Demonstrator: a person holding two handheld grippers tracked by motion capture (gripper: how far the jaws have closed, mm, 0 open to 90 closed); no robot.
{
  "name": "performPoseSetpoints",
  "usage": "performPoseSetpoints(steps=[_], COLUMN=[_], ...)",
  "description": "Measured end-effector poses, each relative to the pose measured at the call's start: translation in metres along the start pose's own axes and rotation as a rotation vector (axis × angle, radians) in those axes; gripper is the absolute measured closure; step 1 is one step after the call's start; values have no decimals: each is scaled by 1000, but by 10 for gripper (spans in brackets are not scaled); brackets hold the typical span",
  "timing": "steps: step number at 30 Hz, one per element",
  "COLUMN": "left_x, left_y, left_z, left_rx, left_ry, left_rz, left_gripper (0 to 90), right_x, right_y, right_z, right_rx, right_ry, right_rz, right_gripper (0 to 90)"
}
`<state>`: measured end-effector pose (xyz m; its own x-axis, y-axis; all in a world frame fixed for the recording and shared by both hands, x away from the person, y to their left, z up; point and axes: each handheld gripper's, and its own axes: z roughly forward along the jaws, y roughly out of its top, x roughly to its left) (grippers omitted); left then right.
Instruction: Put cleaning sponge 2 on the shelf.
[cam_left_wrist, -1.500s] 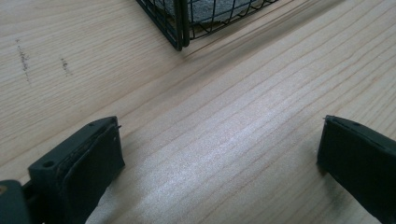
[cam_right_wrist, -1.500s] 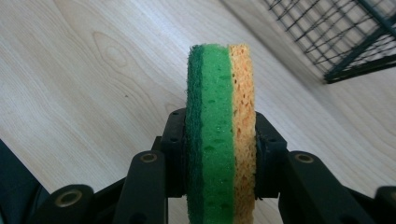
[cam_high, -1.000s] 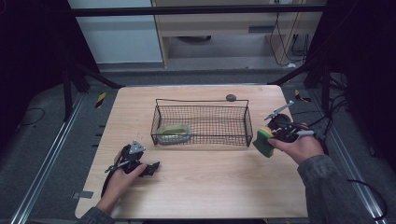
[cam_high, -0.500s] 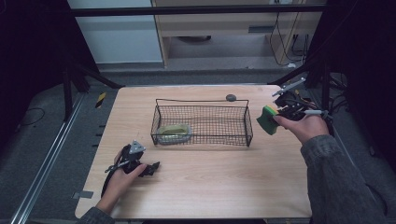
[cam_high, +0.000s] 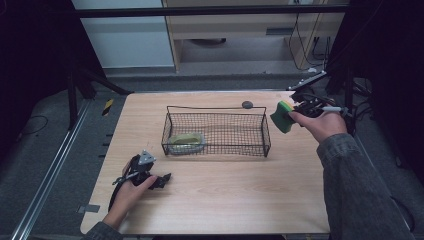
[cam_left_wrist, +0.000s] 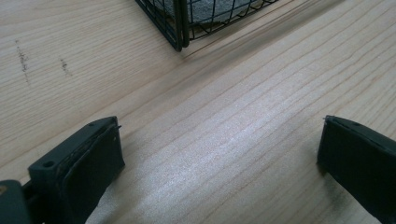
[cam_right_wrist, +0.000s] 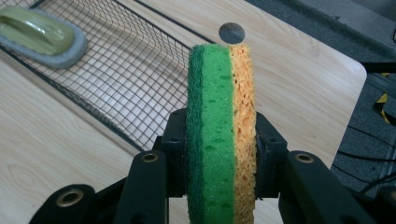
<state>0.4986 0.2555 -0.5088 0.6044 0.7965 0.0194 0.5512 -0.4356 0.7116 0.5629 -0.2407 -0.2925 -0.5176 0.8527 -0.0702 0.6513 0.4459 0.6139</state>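
Right hand-held gripper (cam_right_wrist: 219, 154) clenched on green-and-orange sponge (cam_right_wrist: 219, 135), held in the air just beside the wire basket's (cam_high: 215, 131) right end. Left hand-held gripper (cam_left_wrist: 219, 163) released, resting on tabletop (cam_high: 240, 185). Risk: sponge edge catches the basket rim during the carry over, twisting it out of the pads.

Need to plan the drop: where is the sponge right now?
In the high view the green-and-yellow sponge is clamped in the right gripper, lifted off the table just beyond the wire basket's right end.

Right tool (cam_high: 292, 116) with sponge (cam_high: 281, 116) lifted off the table, raised beside the wire basket's (cam_high: 215, 131) right end
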Motion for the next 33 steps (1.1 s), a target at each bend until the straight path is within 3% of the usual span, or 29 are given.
performPoseSetpoints(steps=[14, 26, 33], left_x=[0, 0, 0], left_y=[0, 0, 0], left_z=[0, 0, 0], left_rx=[0, 0, -1], left_ry=[0, 0, 0], left_rz=[0, 0, 0], left_gripper=[0, 0, 0], right_x=[18, 22, 18], right_y=[24, 25, 18], right_z=[20, 38, 53], right_rx=[-59, -71, -67], right_ry=[15, 17, 38], right_rz=[2, -9, 22], right_gripper=[643, 644, 644])
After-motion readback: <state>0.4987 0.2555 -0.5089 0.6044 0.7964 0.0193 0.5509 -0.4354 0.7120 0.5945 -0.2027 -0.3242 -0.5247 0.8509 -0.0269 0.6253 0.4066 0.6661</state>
